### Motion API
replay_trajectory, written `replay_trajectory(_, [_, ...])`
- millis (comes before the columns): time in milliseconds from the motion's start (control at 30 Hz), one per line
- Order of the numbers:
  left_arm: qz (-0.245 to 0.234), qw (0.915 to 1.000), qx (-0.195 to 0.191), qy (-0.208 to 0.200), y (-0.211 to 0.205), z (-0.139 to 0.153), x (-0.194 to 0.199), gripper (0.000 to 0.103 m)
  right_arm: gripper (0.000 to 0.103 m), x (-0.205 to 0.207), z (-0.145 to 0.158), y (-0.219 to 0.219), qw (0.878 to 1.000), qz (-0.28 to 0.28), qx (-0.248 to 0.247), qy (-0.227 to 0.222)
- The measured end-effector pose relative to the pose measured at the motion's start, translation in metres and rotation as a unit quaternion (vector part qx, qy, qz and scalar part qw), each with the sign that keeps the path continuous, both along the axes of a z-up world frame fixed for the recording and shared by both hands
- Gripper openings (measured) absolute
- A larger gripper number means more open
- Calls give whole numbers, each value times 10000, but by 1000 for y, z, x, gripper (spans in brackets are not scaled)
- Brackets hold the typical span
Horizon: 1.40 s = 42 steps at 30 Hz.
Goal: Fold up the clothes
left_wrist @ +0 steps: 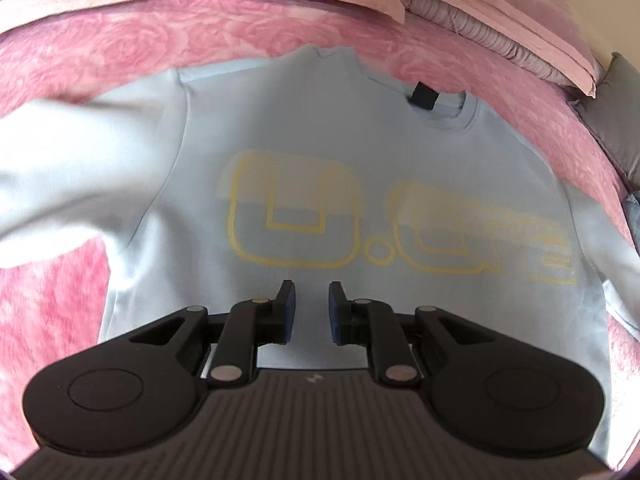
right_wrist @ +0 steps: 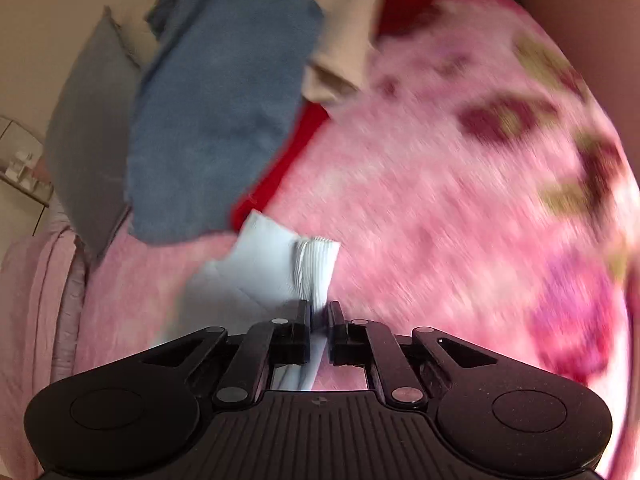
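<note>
A light blue sweatshirt (left_wrist: 304, 128) with yellow outlined lettering lies face up on the pink blanket (left_wrist: 100, 52), its collar and dark label (left_wrist: 424, 96) toward the far side. One sleeve (left_wrist: 80, 152) stretches out to the left. My left gripper (left_wrist: 312, 304) hovers open over the lower front of the shirt, nothing between its fingers. In the right wrist view, my right gripper (right_wrist: 319, 312) is shut on the ribbed cuff (right_wrist: 316, 264) of the light blue sleeve, which sticks up past the fingertips. That view is motion-blurred.
Lilac pillows (left_wrist: 520, 20) and a grey cushion (left_wrist: 624, 120) sit at the bed's head. A pile of other clothes, a blue garment (right_wrist: 216, 112), a beige one (right_wrist: 344, 32) and a red one (right_wrist: 272, 184), lies beyond the right gripper on the flowered pink blanket (right_wrist: 460, 184).
</note>
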State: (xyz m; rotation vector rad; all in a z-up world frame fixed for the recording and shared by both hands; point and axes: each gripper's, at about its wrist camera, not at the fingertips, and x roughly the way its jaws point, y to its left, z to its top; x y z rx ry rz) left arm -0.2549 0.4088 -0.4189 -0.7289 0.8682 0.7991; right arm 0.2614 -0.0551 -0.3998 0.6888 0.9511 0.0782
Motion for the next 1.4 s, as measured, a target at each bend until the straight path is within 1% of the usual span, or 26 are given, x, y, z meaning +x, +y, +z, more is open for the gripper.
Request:
replay_trajectory(100, [177, 9998, 33, -94, -2, 5, -19, 13, 10, 7, 6, 6, 9997, -24, -238, 26])
replay_trajectory(167, [433, 9989, 90, -154, -3, 11, -37, 14, 37, 11, 20, 12, 9983, 23, -587, 40])
replay_trajectory(200, [590, 9980, 149, -178, -3, 14, -50, 15, 43, 9, 29, 14, 9964, 26, -845, -22])
replay_trajectory(233, [765, 9966, 225, -200, -2, 18, -63, 17, 51, 4, 35, 19, 9953, 125, -957, -82])
replay_trajectory(300, [1237, 9914, 387, -190, 2, 24, -96, 31, 51, -8, 45, 33, 9936, 424, -1035, -173])
replay_trajectory(333, [1551, 9866, 487, -136, 5, 26, -115, 33, 51, -14, 50, 41, 9923, 573, -1074, -219])
replay_trajectory(400, [2265, 9719, 638, -7, 17, 29, -156, 33, 51, -28, 56, 56, 9901, 884, -1063, -245])
replay_trajectory(433, [2663, 9614, 691, 49, 25, 29, -179, 34, 51, -37, 55, 65, 9895, 1051, -971, -194])
replay_trajectory(467, [2874, 9549, 744, 74, 31, 30, -194, 37, 51, -48, 54, 74, 9889, 1194, -878, -138])
replay_trajectory(500, [2965, 9517, 798, 77, 36, 29, -203, 44, 51, -59, 51, 82, 9880, 1313, -806, -77])
replay_trajectory(533, [3055, 9483, 851, 80, 41, 29, -213, 45, 51, -69, 48, 91, 9867, 1437, -757, -15])
replay_trajectory(733, [3588, 9260, 1171, 99, 73, 28, -269, 46, 51, -126, 37, 144, 9718, 2226, -747, 209])
replay_trajectory(767, [3675, 9219, 1224, 102, 78, 27, -279, 39, 51, -135, 38, 151, 9691, 2332, -781, 209])
replay_trajectory(800, [3762, 9176, 1276, 105, 83, 27, -288, 7, 51, -144, 39, 157, 9663, 2429, -830, 194])
replay_trajectory(900, [4020, 9043, 1434, 115, 99, 27, -317, 6, 51, -160, 43, 167, 9616, 2563, -972, 136])
replay_trajectory(933, [3772, 9096, 1715, 305, 99, 30, -314, 6, 51, -164, 45, 168, 9609, 2581, -993, 127])
replay_trajectory(967, [3371, 9179, 1987, 656, 96, 31, -306, 7, 51, -168, 48, 167, 9607, 2594, -988, 100])
replay_trajectory(1000, [3011, 9232, 2154, 1029, 94, 27, -301, 9, 51, -171, 50, 166, 9598, 2619, -1006, 72])
replay_trajectory(1033, [2788, 9275, 2117, 1312, 95, 19, -299, 10, 51, -174, 52, 164, 9586, 2651, -1038, 47])
replay_trajectory(1100, [2520, 9349, 1773, 1759, 97, -2, -299, 15, 51, -181, 57, 162, 9559, 2717, -1112, 18])
replay_trajectory(1167, [2349, 9355, 1739, 1985, 93, 3, -292, 18, 51, -190, 62, 161, 9537, 2768, -1179, -20])
replay_trajectory(1233, [2471, 9389, 1432, 1923, 81, 17, -286, 18, 51, -202, 72, 158, 9502, 2858, -1232, -170])
replay_trajectory(1267, [2564, 9404, 1234, 1862, 74, 25, -283, 18, 51, -208, 78, 159, 9454, 2968, -1320, -282])
replay_trajectory(1300, [2656, 9415, 1036, 1799, 68, 33, -280, 13, 51, -214, 84, 162, 9392, 3096, -1432, -395])
replay_trajectory(1333, [2658, 9462, 819, 1656, 60, 39, -276, 14, 51, -221, 90, 166, 9302, 3268, -1589, -517])
replay_trajectory(1400, [2089, 9721, 523, 931, 39, 51, -248, 12, 51, -234, 97, 177, 9058, 3702, -1908, -779])
